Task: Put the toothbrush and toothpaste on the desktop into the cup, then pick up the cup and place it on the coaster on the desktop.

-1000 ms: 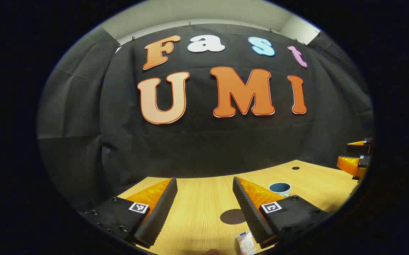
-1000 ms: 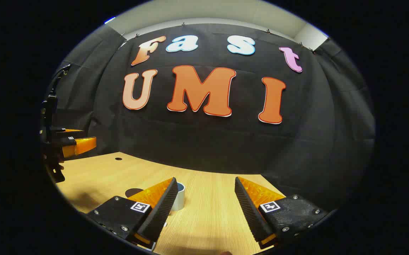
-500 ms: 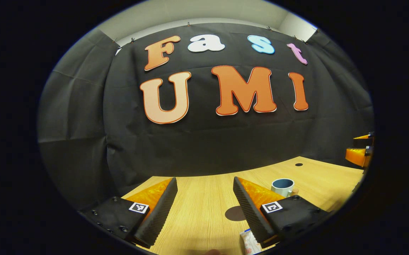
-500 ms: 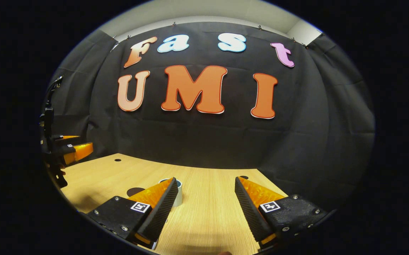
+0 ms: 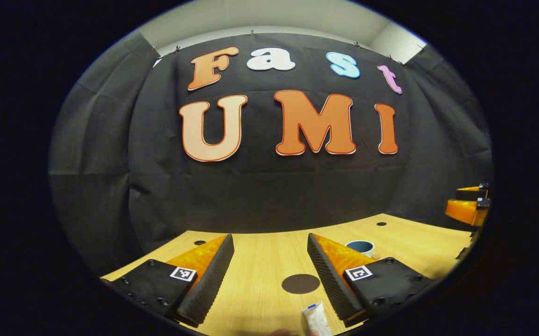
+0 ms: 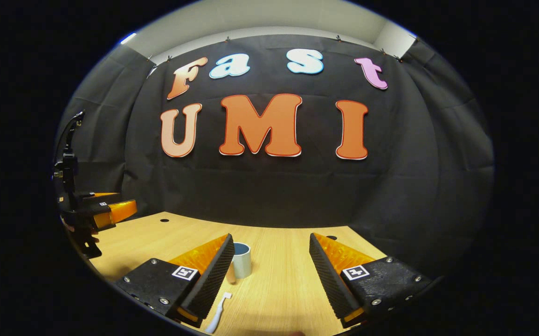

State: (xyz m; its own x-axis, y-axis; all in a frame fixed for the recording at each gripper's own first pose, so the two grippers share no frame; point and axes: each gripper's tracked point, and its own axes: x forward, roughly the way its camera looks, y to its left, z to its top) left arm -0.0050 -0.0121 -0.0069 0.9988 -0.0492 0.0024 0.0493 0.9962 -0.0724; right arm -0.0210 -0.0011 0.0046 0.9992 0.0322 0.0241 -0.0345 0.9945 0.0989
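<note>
Toothpaste [image 5: 315, 322]: small white tube with a blue cap end and a pale pinkish print, lying flat on the wood-grain tabletop [image 5: 260, 261]. In the left gripper view it sits at about 6 o'clock, low between the fingers of the left claw [image 5: 269, 270] and nearer the right-hand one; not touched. The left claw is released, fingers spread wide, nothing between them.

Coaster [image 5: 300, 283]: flat dark round disc on the tabletop, just beyond the toothpaste, close to the inner edge of the same finger.

Cup [image 5: 359, 247]: short, pale outside, blue inside, standing upright. In the left gripper view it is at about 4 o'clock, partly hidden behind the right-hand finger. In the right gripper view the cup [image 6: 241, 260] stands at about 7 o'clock, just beside the left-hand finger of the right claw [image 6: 269, 270], apart from it.

Toothbrush [image 6: 218, 318]: white, lying on the tabletop at about 7 o'clock by the tip side of that finger; part of it is hidden.

Right claw released, fingers wide apart, empty. The left claw shows again far off at 9 o'clock in the right gripper view, above the tabletop edge.
</note>
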